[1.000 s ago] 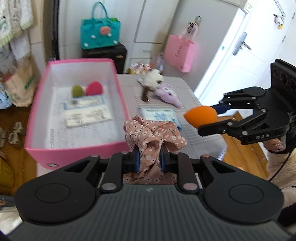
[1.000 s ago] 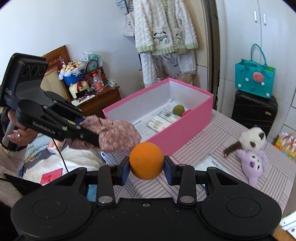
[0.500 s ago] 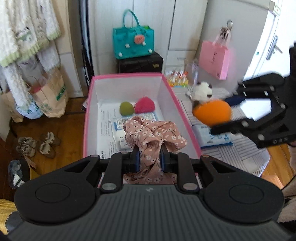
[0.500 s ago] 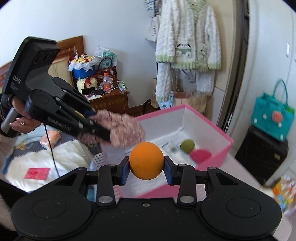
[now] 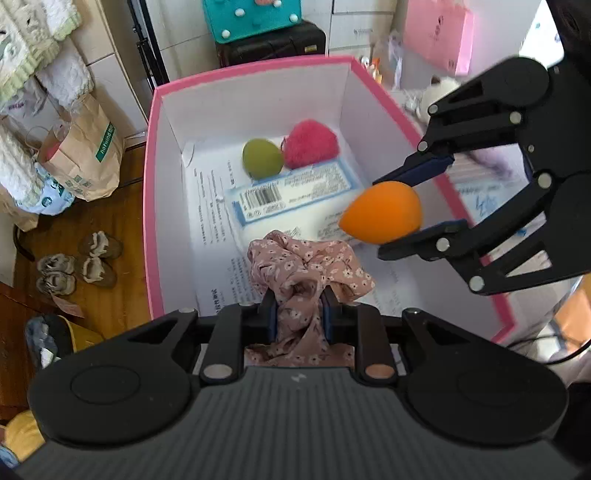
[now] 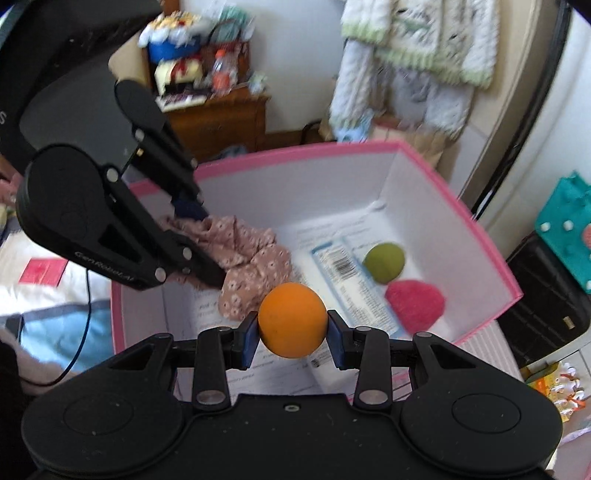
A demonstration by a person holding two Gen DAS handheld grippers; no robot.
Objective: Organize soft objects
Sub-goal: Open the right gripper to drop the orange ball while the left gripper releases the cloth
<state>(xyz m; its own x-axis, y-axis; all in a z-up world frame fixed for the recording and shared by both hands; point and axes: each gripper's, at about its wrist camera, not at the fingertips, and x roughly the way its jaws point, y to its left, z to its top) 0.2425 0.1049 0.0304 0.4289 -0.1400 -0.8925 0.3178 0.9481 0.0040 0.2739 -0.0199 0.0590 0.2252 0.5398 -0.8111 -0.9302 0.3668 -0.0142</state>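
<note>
Wooden floor (image 5: 122,221) shows at the left of the left wrist view, with slippers (image 5: 77,264) and a paper bag (image 5: 86,155) on it, and a teal bag (image 5: 255,16) on a black case behind. Beside the floor stands a pink box (image 5: 147,192) with white walls, printed sheets lining its bottom. At the box's far end a green sponge (image 5: 262,158) lies touching a red pompom (image 5: 310,144) to its right.

Over the near end of the box, the left gripper (image 5: 298,308) is pinched nearly shut on a floral scrunchie (image 5: 306,273), its jaws just starting to open; the pads still press the cloth, which bunches up past the fingertips above the box bottom. To the right, the right gripper (image 5: 424,201) reaches in over the box's right wall, clamped on an orange sponge (image 5: 380,213) that hangs above the sheets.

From the right wrist view, the left gripper (image 6: 201,245) comes in over the box's near left corner with the scrunchie (image 6: 251,266). The orange sponge (image 6: 291,320) sits squeezed between the right gripper's (image 6: 291,334) blue pads, over the box's near edge. Farther right, the green sponge (image 6: 384,262) and pompom (image 6: 415,304) lie by the box's (image 6: 487,254) right wall. Knitted clothes (image 6: 413,48) hang on the wall behind.
</note>
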